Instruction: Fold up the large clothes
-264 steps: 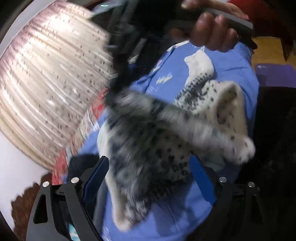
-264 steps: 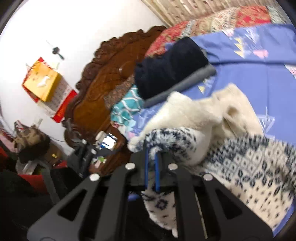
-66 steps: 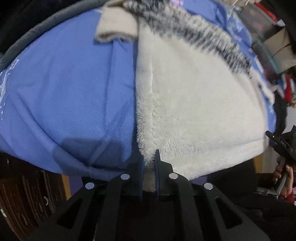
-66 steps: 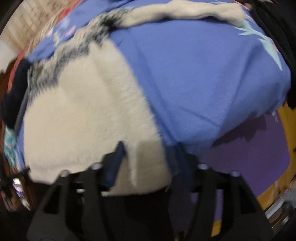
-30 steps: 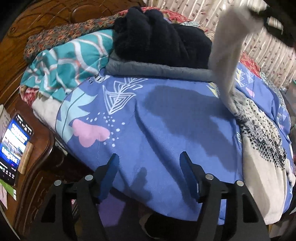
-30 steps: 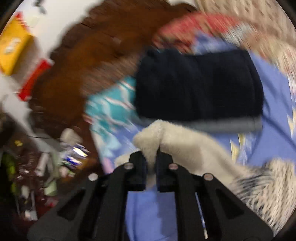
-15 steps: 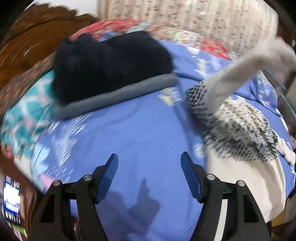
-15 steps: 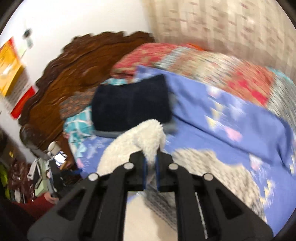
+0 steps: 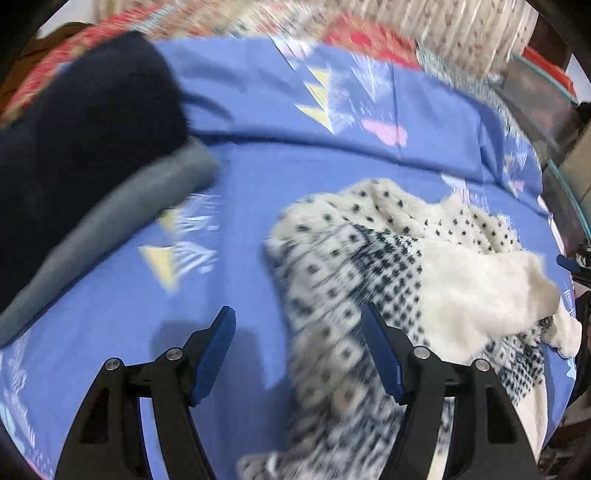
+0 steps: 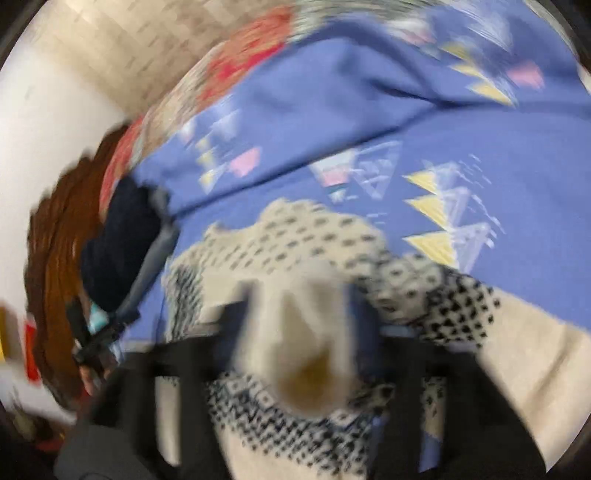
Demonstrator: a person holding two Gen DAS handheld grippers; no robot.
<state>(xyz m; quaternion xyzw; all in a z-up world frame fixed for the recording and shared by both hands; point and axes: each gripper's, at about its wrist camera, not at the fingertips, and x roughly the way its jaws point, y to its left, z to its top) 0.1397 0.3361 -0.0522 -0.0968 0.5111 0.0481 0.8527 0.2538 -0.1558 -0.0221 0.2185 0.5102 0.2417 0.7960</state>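
Note:
A white fleece sweater with black dot and diamond patterns (image 9: 388, 258) lies on the blue bedsheet (image 9: 258, 177), its cream sleeve (image 9: 480, 295) folded across the body. My left gripper (image 9: 299, 347) is open and empty just above the sweater's left edge. In the blurred right wrist view the sweater (image 10: 314, 229) lies below my right gripper (image 10: 299, 325), whose jaws stand wide apart with the cream sleeve end (image 10: 299, 332) lying between them.
A folded black and grey garment stack (image 9: 74, 155) sits at the left on the bed, also in the right wrist view (image 10: 122, 243). A patterned red quilt (image 9: 351, 33) and curtain lie behind. The wooden headboard (image 10: 51, 251) is at the left.
The right gripper carried the sleeve across the sweater, lowered it and opened. The left gripper moved right, closer to the sweater's edge.

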